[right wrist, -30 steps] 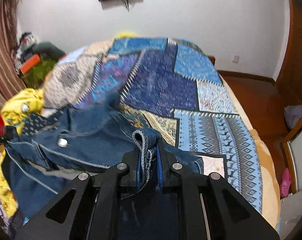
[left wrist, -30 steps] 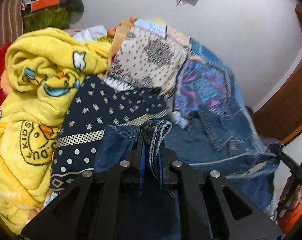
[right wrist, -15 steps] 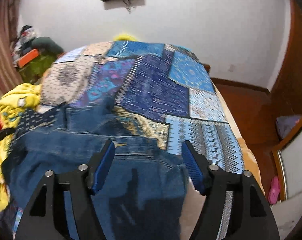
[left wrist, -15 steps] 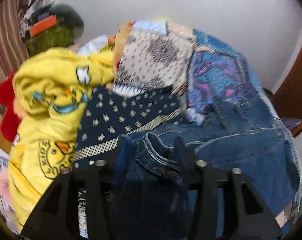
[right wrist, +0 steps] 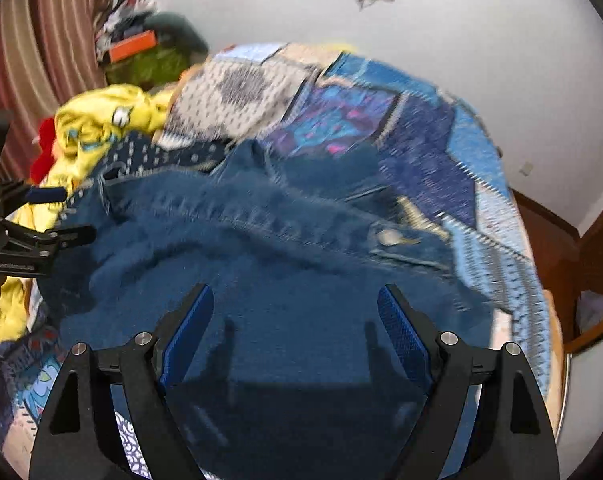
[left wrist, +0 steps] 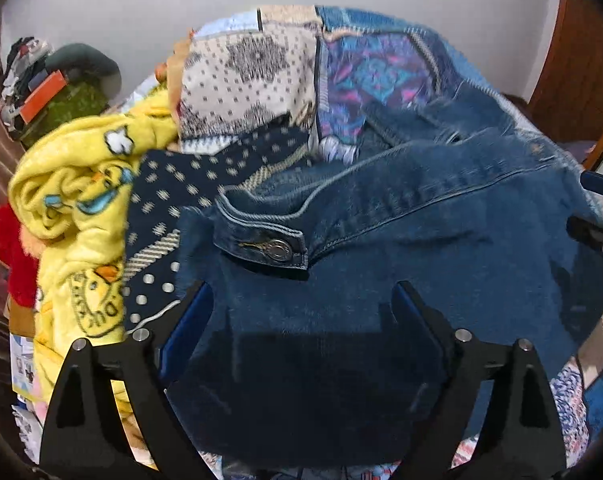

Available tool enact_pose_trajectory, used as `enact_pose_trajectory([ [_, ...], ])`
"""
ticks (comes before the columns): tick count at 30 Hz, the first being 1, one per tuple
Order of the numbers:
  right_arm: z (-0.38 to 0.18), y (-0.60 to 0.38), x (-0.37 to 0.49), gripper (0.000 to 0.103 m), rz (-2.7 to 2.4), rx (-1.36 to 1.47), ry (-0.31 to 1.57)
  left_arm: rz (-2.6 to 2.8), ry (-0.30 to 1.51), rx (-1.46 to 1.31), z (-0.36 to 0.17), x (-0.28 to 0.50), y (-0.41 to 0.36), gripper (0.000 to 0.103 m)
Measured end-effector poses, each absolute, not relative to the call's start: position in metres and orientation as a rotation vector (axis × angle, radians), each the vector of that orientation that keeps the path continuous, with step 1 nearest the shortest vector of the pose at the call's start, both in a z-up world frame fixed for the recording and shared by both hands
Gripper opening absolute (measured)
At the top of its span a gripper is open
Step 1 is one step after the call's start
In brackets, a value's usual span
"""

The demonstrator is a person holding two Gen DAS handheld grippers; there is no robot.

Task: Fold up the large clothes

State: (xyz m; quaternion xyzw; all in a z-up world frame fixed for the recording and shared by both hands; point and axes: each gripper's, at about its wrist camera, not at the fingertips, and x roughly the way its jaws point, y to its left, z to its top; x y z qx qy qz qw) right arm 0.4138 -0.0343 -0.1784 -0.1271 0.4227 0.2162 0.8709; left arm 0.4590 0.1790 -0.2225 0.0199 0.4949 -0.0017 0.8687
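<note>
**Tongs widening, denim let go**

Left gripper (left wrist: pixel 301 308) opening wide, nothing pinched — denim jacket (left wrist: pixel 401 220) lying slack on the patchwork bedspread (left wrist: pixel 373 68). Right gripper (right wrist: pixel 295 308) likewise opening, clear of cloth, seemingly, given the blur. Best to smooth flat before regrasping — square the edges, avoid the yellow blanket (left wrist: pixel 77 184).

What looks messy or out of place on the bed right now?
The denim jacket lies rumpled rather than flat, one cuff flopped across it. Beside it, a yellow blanket and a dotted navy cloth sit in an unsorted heap.
</note>
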Motion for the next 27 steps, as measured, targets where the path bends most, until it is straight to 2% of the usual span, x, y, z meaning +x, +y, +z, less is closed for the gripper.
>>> enact_pose_trajectory([
  [6, -0.203, -0.027, 0.443, 0.082, 0.409, -0.252, 0.955, 0.101, 1.09, 0.009, -0.255, 0.5, 0.204, 0.091],
  [9, -0.207, -0.034, 0.462, 0.082, 0.382, -0.215, 0.976, 0.079, 1.105, -0.05, -0.261, 0.514, 0.22, 0.095],
  [14, -0.206, -0.051, 0.474, 0.082, 0.382, -0.106, 0.997, 0.153, 1.01, -0.011, -0.241, 0.518, 0.223, 0.095],
  [19, -0.208, -0.068, 0.465, 0.082, 0.348, -0.078, 1.033, 0.159, 1.0, -0.034, -0.224, 0.509, 0.221, 0.095],
  [27, -0.196, -0.085, 0.42, 0.082, 0.377, 0.002, 1.048, -0.006, 0.959, -0.025, -0.195, 0.458, 0.169, 0.095],
])
